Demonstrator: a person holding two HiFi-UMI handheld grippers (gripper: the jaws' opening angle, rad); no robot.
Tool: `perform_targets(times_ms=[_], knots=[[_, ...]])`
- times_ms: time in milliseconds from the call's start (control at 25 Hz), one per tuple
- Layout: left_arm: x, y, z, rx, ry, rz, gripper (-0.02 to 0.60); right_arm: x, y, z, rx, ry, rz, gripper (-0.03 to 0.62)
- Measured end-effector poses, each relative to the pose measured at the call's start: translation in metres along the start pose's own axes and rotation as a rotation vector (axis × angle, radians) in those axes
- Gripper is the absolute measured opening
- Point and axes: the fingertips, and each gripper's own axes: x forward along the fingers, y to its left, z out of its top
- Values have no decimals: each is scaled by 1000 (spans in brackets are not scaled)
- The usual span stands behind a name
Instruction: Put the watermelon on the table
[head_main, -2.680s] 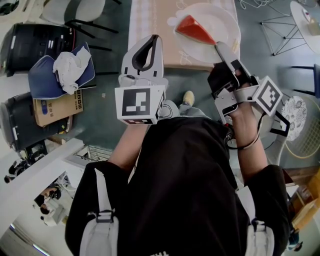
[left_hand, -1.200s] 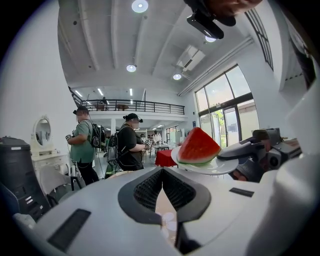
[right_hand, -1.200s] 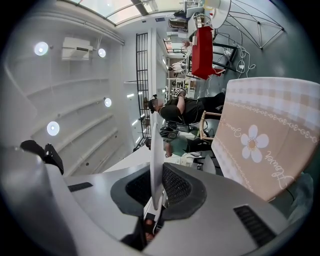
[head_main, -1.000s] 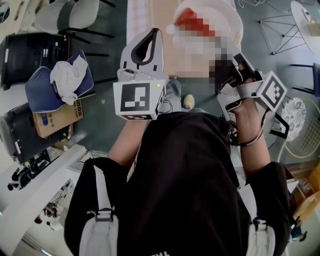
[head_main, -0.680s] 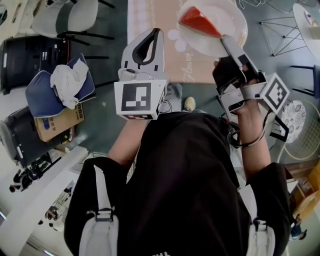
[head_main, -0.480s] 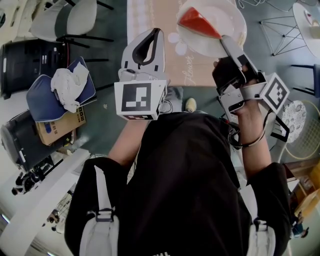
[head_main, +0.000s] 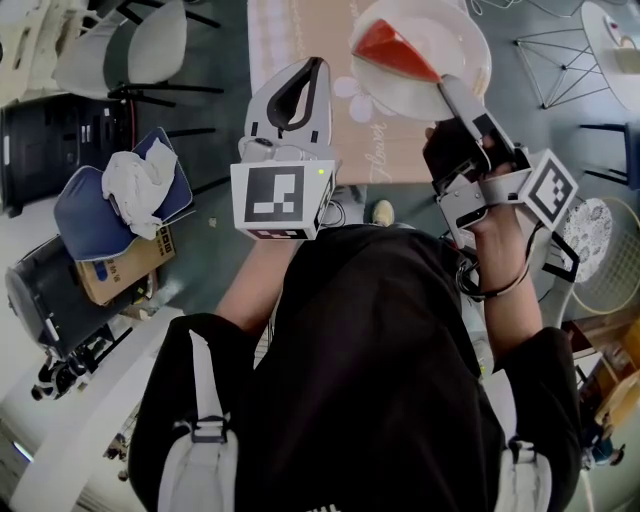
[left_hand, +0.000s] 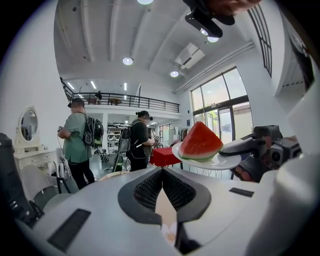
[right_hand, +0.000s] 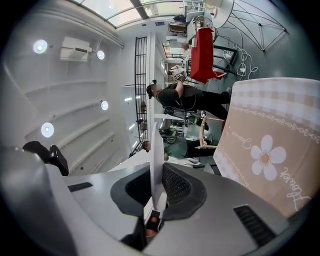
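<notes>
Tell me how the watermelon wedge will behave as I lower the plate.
Likely slides if tilted: the watermelon wedge lies loose on the smooth plate. The right gripper pinches only the rim, so the plate may tip.

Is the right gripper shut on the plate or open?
Shut: the right gripper pinches the plate rim edge-on between its jaws.

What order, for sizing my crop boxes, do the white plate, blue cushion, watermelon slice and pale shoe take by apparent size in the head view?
1. white plate and blue cushion: alike; the plate is held nearer the camera, so unranked
2. watermelon slice
3. pale shoe
</notes>
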Motion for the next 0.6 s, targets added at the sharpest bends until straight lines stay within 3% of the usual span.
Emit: perform_targets(times_ms=[600], knots=[[39,32,-1,-12,-5,-50,12,34,-5,15,-11,-54,-8,32]])
